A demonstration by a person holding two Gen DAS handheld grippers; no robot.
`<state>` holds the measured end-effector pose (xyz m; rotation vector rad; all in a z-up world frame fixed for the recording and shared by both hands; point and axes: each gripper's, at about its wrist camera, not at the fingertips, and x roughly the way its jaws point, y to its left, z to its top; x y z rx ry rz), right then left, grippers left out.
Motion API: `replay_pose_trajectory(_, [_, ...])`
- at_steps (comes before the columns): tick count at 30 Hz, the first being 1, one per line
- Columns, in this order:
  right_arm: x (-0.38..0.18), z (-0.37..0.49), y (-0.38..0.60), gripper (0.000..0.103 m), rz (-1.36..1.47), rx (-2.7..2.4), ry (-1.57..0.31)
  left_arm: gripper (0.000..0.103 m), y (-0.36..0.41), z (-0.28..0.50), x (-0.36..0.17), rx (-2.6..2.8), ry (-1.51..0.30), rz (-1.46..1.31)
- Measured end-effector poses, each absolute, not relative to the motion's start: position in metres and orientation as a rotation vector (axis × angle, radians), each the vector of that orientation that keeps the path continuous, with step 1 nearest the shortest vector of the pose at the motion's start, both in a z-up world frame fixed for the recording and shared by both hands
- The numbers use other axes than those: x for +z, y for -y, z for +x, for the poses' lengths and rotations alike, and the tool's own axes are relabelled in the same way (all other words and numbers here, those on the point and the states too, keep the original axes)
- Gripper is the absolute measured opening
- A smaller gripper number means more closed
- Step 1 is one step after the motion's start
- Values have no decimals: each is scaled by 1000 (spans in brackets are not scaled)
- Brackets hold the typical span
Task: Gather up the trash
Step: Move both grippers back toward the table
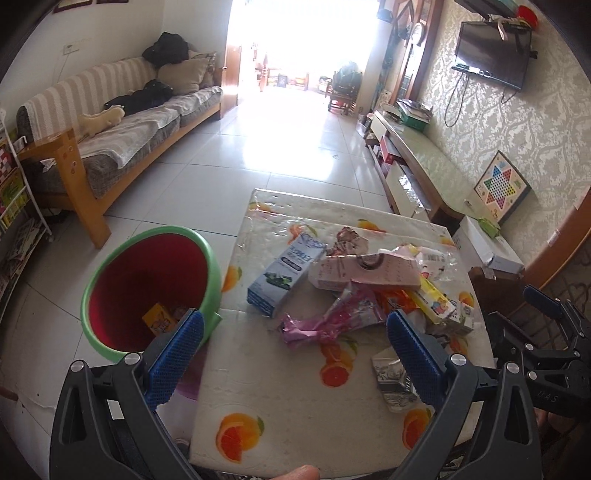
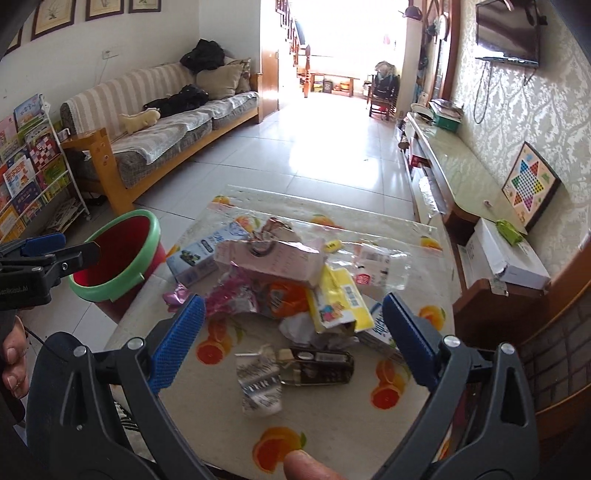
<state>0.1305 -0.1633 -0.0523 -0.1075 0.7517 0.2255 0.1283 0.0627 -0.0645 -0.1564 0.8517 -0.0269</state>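
Trash heap (image 2: 295,280) on one table (image 1: 295,417), one bucket (image 1: 147,288) beside; both tongs (image 1: 295,350) (image 2: 291,339) spread, empty.

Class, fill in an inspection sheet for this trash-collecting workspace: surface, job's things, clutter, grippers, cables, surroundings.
Surface: table under an orange-print cover.
Job's things: bin, green rim, red inside, beside the table, a yellow packet in it; trash pile of wrappers and cartons on the table.
Clutter: silver wrapper lies apart, nearest.
Grippers: left gripper and right gripper both open, empty.
Cables: cord hangs below the TV.
Surroundings: sofa, bookshelf, low cabinet.
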Motion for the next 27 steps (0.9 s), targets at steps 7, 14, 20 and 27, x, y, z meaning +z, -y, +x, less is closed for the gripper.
replay_pose_trajectory(7, [-65,112,230,95,-57,122,-762,95,-2,137,-104,-129,-971,-105])
replay_pose_trajectory(14, [-79,106,261,95,-32,79,-790,95,50,146,-153,-197,-1092,-73])
replay_pose_trajectory(20, [-88,107,269,95,-24,79,-810,94,73,160,-191,-196,-1180,-84])
replay_pose_trajectory(27, [-105,111,272,95,-14,86,-849,82,80,170,-221,-174,-1246,-88])
